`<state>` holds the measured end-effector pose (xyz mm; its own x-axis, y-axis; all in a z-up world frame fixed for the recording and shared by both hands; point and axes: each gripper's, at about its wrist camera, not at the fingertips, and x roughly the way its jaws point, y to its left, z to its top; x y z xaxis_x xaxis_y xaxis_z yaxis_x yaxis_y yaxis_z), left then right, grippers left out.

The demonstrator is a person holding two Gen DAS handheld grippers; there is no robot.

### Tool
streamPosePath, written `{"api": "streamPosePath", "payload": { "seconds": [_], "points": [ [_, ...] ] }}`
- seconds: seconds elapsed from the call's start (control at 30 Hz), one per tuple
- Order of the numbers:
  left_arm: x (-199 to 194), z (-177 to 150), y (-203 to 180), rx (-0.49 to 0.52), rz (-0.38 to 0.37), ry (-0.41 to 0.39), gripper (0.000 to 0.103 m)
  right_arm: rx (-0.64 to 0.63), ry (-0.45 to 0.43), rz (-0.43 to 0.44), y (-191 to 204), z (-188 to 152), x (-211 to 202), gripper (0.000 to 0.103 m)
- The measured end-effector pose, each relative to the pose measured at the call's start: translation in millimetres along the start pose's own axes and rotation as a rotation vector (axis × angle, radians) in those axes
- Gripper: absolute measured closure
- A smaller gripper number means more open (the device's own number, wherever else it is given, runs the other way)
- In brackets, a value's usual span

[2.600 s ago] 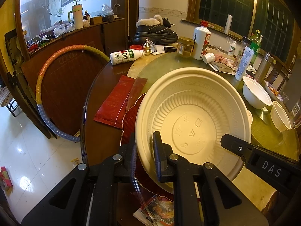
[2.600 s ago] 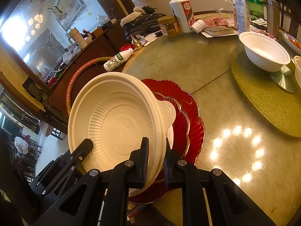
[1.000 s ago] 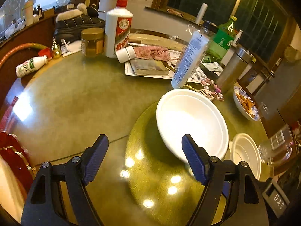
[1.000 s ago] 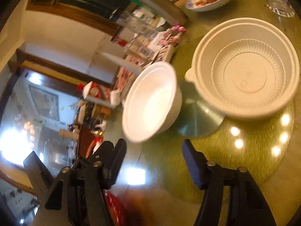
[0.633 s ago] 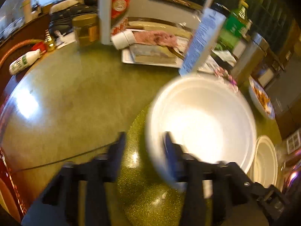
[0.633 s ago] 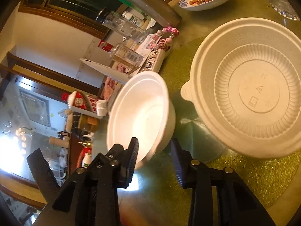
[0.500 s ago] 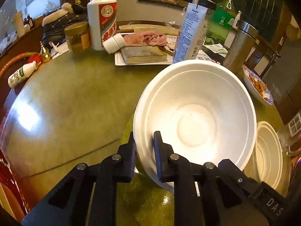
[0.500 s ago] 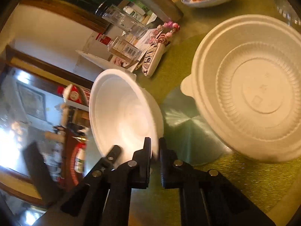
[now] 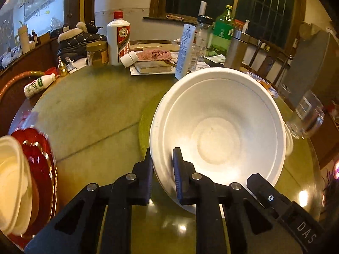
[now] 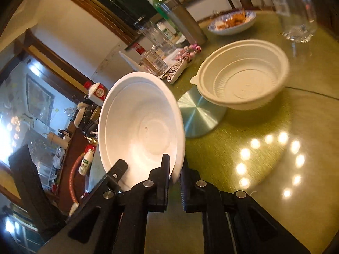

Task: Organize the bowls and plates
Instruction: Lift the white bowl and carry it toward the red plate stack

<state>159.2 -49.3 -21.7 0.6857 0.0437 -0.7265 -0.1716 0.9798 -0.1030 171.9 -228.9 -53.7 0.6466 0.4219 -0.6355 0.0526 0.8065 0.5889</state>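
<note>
A smooth white bowl [image 9: 216, 139] hangs tilted just above the table between both grippers. My left gripper [image 9: 162, 158] is shut on its near left rim. My right gripper [image 10: 174, 165] is shut on the opposite rim, and its black body [image 9: 267, 192] shows at the bowl's lower right. In the right wrist view the same white bowl [image 10: 144, 127] stands steeply on edge, with the left gripper [image 10: 116, 173] at its lower left. A cream ribbed bowl [image 10: 243, 84] rests on the turntable behind. Red plates [image 9: 40, 160] carry another cream bowl [image 9: 10, 180] at the left.
A green turntable mat [image 10: 264, 158] with a metal hub [image 10: 197, 114] lies under the bowls. Bottles [image 9: 118, 40], a jar [image 9: 97, 54], a steel flask [image 9: 237, 48], a glass [image 9: 307, 116] and a dish of food [image 10: 233, 23] crowd the far side. Bare tabletop [image 9: 84, 110] lies at the left.
A second ago both grippers stood open by the white bowl; they shut on its rim. Since then the bowl has been carried left, and the red plates have come into the left wrist view.
</note>
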Motion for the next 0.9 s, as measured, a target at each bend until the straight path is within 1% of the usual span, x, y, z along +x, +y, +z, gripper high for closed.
{"api": "streamPosePath", "payload": {
  "seconds": [0.23,0.4,0.67,0.9],
  "points": [
    [-21.1,-39.1,9.7,0.009,-0.006,-0.015,0.088,-0.055,-0.044,-0.039,0.9,-37.0,-27.3,0.094],
    [-23.3,-50.8,13.6,0.023,0.006,-0.036,0.088,-0.085,-0.068,-0.063,2.1,-56.5,-34.5,0.094],
    [-24.9,-55.1,11.8,0.031,0.001,-0.068,0.088,-0.115,-0.101,-0.077,4.8,-60.0,-35.4,0.094],
    [-30.3,-56.0,7.5,0.049,0.006,-0.106,0.087,-0.113,-0.139,-0.063,1.0,-60.0,-40.4,0.094]
  ]
}}
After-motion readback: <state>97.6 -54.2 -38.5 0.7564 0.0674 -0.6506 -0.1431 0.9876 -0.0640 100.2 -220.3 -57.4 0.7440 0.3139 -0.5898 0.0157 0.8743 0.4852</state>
